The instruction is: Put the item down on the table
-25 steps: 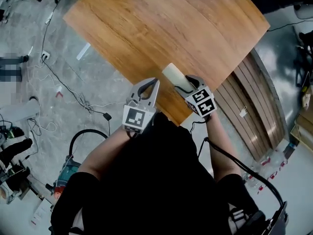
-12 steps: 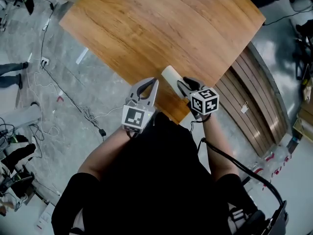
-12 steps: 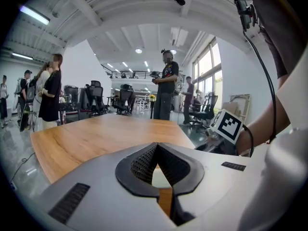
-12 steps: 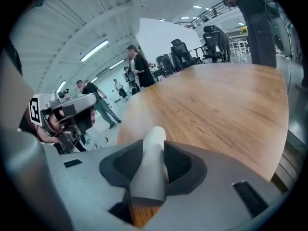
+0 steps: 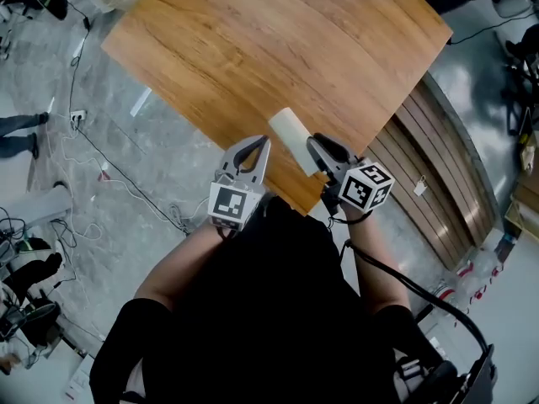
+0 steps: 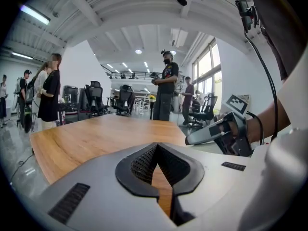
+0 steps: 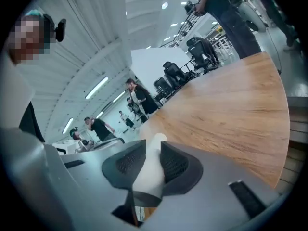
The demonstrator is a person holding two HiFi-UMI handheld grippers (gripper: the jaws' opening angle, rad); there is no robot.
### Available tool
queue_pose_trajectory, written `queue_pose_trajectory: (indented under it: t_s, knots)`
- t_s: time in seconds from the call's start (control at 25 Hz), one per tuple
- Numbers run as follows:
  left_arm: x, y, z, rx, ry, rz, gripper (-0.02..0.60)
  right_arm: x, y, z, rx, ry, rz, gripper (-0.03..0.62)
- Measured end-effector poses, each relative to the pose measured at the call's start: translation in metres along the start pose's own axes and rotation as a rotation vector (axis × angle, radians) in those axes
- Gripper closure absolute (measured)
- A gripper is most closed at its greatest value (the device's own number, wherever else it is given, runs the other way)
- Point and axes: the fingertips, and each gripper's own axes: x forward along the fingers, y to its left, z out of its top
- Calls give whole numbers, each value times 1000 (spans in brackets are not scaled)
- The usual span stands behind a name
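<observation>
The right gripper [image 5: 317,155], jaws just closed on one end of the white cylinder [image 5: 289,133], may let it pivot off the counter [image 5: 278,40] edge.

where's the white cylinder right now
The white cylinder is mid head view, over the table's near corner, clamped in the right gripper, whose jaws have just been closing on it.

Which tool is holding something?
The right tool, whose jaws have just been closing, grips the white cylinder; the left tool is shut on nothing.
</observation>
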Motion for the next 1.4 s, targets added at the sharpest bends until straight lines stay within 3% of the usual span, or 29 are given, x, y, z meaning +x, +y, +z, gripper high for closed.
queue_pose_trajectory:
  t_s: [0.24,0.56,0.92,1.2,1.4]
  knots:
    - [3,-6,-4,-16,6,-16,577,-9,-8,1,57,-64,-51,548]
    - [6,-11,-21,11,59,-19,577,9,-74,-34,206,-43,-157,580]
    - [-2,-4,-29,-28,47,20,577,11,-95,-19,-36,-3,-254,579]
    - [-9,4,-38,-7,45,29,577,-13,-47,0,-162,-42,-183,579]
    - [-11,-5,-44,0,51,21,577,-27,-21,-18,-248,-20,-155,579]
